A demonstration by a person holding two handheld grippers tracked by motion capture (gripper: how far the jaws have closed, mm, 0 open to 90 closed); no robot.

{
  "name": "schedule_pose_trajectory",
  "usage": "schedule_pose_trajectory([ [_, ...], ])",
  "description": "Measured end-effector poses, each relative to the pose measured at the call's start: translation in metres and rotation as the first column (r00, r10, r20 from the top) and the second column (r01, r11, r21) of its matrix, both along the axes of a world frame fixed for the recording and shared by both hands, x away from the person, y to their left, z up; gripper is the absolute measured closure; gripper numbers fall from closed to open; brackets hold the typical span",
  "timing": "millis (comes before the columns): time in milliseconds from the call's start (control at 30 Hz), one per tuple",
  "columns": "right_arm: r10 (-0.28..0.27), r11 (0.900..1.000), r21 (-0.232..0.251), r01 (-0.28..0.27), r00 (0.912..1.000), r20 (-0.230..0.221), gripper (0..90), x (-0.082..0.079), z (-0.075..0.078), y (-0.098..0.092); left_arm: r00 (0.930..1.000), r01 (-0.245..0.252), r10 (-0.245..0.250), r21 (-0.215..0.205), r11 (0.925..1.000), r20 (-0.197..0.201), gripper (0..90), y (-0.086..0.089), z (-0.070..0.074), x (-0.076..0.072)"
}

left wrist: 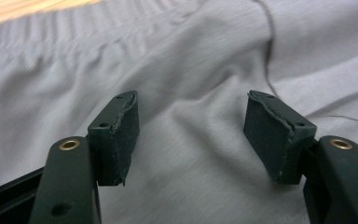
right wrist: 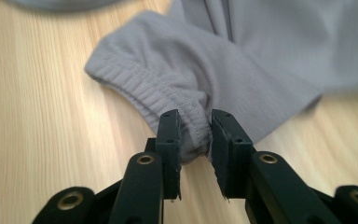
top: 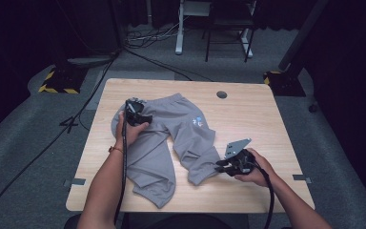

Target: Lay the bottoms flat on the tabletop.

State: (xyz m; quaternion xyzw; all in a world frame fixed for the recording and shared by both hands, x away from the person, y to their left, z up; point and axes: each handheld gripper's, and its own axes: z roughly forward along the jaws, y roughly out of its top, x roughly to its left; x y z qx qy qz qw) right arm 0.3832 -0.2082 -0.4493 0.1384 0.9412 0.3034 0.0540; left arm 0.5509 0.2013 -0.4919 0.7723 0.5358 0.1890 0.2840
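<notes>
A pair of grey sweatpants point(top: 171, 133) lies spread on the wooden table point(top: 257, 119), waistband at the far left, two legs running toward the near edge. My left gripper point(top: 136, 116) hovers over the waistband area; in the left gripper view its pads point(left wrist: 119, 135) stand wide apart just above the grey cloth point(left wrist: 191, 70), gripping nothing. My right gripper point(top: 220, 167) is at the ribbed cuff of the right leg; in the right gripper view the cuff point(right wrist: 168, 93) is pinched between the pads point(right wrist: 170, 144).
A round cable hole point(top: 221, 94) sits in the table's far right part. A small blue print point(top: 198, 120) marks the pants' hip. Cables and stand bases lie on the floor beyond the table. Bare wood stretches right of the pants.
</notes>
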Motion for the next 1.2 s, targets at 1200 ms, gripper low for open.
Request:
schedule_pose_trajectory([
  [1200, -0.223, 0.975, -0.020, 0.222, 0.9741, -0.037, 70.8, 0.038, -0.029, -0.004, 0.9985, -0.035, 0.034, 0.041, 0.9985, 0.044, 34.5, 0.047, -0.001, -0.029],
])
